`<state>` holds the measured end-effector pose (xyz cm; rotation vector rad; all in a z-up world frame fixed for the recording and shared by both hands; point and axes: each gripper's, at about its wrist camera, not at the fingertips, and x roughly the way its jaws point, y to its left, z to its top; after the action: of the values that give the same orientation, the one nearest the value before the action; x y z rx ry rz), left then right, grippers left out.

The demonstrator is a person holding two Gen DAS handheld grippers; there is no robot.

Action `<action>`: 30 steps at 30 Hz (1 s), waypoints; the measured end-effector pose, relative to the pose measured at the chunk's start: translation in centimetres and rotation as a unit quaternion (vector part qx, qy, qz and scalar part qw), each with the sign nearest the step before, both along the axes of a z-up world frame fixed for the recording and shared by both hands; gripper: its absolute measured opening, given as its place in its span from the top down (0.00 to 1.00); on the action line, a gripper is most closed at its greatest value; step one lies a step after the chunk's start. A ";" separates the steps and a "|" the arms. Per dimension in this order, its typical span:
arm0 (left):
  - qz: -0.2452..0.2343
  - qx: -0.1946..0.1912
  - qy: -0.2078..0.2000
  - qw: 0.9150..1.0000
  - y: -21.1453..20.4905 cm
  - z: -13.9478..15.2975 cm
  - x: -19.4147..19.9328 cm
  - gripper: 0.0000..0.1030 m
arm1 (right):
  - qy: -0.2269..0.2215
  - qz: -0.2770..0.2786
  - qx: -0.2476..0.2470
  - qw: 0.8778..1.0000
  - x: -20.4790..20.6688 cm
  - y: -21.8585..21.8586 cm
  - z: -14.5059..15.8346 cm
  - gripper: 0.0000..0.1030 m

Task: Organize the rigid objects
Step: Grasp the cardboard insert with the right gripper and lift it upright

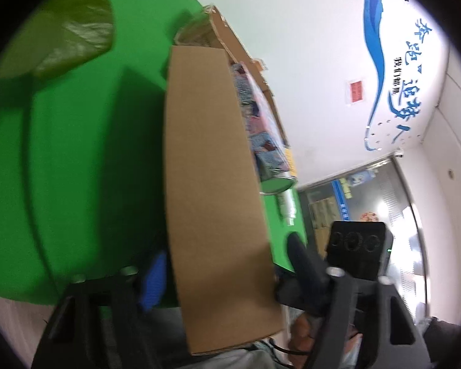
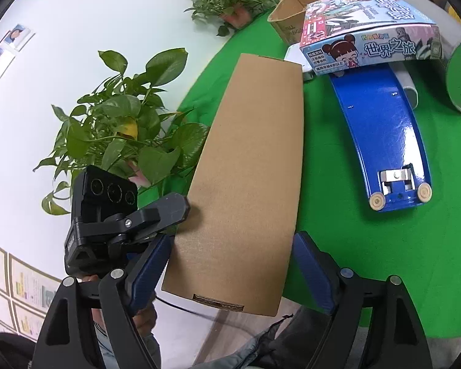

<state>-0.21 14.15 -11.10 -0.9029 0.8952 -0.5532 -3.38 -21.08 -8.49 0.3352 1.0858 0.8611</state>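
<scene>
At the lower centre of the frame the plain cardboard box (image 2: pixel 246 178) is clamped between both grippers: the left gripper (image 1: pixel 221 264) and the right gripper (image 2: pixel 230 264). A slip could drop it onto the blue curved toy (image 2: pixel 381 129) at right.

both wrist views close, looking along jaws; shared: cardboard box (image 1: pixel 212 160) (image 2: pixel 246 178) between jaws, green table (image 1: pixel 76 184) (image 2: pixel 368 261).
</scene>
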 end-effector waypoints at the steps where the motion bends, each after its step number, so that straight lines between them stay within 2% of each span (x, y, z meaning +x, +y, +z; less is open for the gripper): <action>1: 0.005 0.013 -0.004 1.000 -0.3 0.5 0.0 0.41 | -0.027 -0.015 -0.027 0.999 0.1 -0.3 0.5 0.09; 2: 0.005 0.027 -0.012 1.000 -0.7 1.0 0.1 0.43 | -0.054 -0.027 -0.050 0.997 -0.1 -0.6 1.2 0.03; 5: -0.008 0.043 -0.028 0.999 -1.8 2.2 0.5 0.43 | -0.124 -0.028 -0.084 0.988 -1.0 -1.8 3.8 0.03; 7: -0.022 0.052 -0.039 0.998 -3.0 2.7 1.0 0.49 | -0.151 -0.005 -0.096 0.984 -1.8 -1.7 5.2 0.03; 8: -0.033 0.052 -0.043 0.997 -3.5 2.8 1.5 0.62 | -0.157 0.005 -0.106 0.982 -2.1 -1.3 5.3 0.06; 9: -0.046 0.054 -0.046 0.996 -4.4 2.9 2.0 0.66 | -0.160 0.016 -0.113 0.980 -2.2 -0.7 5.4 0.10; 10: -0.052 0.058 -0.047 0.996 -4.8 3.0 2.2 0.66 | -0.159 0.028 -0.121 0.979 -2.4 -0.2 5.1 0.21; 11: -0.060 0.062 -0.047 0.995 -5.4 3.0 2.5 0.66 | -0.166 0.026 -0.136 0.976 -2.7 0.0 4.9 0.25; 13: -0.065 0.071 -0.053 0.994 -5.8 3.2 2.5 0.67 | -0.181 0.021 -0.154 0.971 -2.7 0.3 4.8 0.26; 14: -0.068 0.077 -0.063 0.993 -6.0 3.7 2.4 0.67 | -0.173 0.019 -0.146 0.974 -2.3 0.4 4.7 0.26; 16: -0.070 0.084 -0.084 0.991 -6.4 5.3 2.0 0.67 | -0.119 0.034 -0.093 0.988 -1.1 0.4 4.0 0.30; 17: -0.067 0.107 -0.090 0.988 -6.5 5.9 1.6 0.67 | -0.099 0.036 -0.069 0.992 -0.7 0.4 3.6 0.31; 20: -0.070 0.179 -0.092 0.977 -7.1 6.5 1.9 0.67 | -0.090 0.030 -0.045 0.994 0.2 0.9 3.1 0.32; 22: -0.054 0.204 -0.071 0.975 -6.6 6.2 2.2 0.67 | -0.074 0.016 -0.060 0.995 0.8 0.8 2.3 0.32; 23: -0.044 0.213 -0.067 0.974 -6.1 6.0 1.9 0.63 | -0.075 0.007 -0.071 0.995 0.7 0.5 1.8 0.32; 25: -0.019 0.224 -0.061 0.972 -5.0 5.6 1.0 0.60 | -0.086 -0.008 -0.090 0.992 0.7 -0.5 1.9 0.32; 27: 0.009 0.246 -0.049 0.968 -3.8 5.0 -0.2 0.53 | -0.102 -0.016 -0.111 0.988 0.7 -1.0 2.1 0.36; 28: 0.018 0.258 -0.042 0.965 -3.5 4.6 -0.6 0.52 | -0.106 -0.015 -0.123 0.987 0.4 -1.3 2.2 0.45; 29: 0.018 0.262 -0.035 0.964 -3.4 4.2 -1.1 0.52 | -0.107 -0.015 -0.134 0.985 0.1 -1.6 2.0 0.58; 30: 0.013 0.259 -0.027 0.965 -3.4 3.6 -1.4 0.52 | -0.106 -0.013 -0.144 0.984 0.2 -1.7 1.7 0.64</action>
<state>-1.63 10.75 -7.48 -0.4209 0.9184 -0.2938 -3.19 -22.76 -6.75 0.0149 0.9880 0.6863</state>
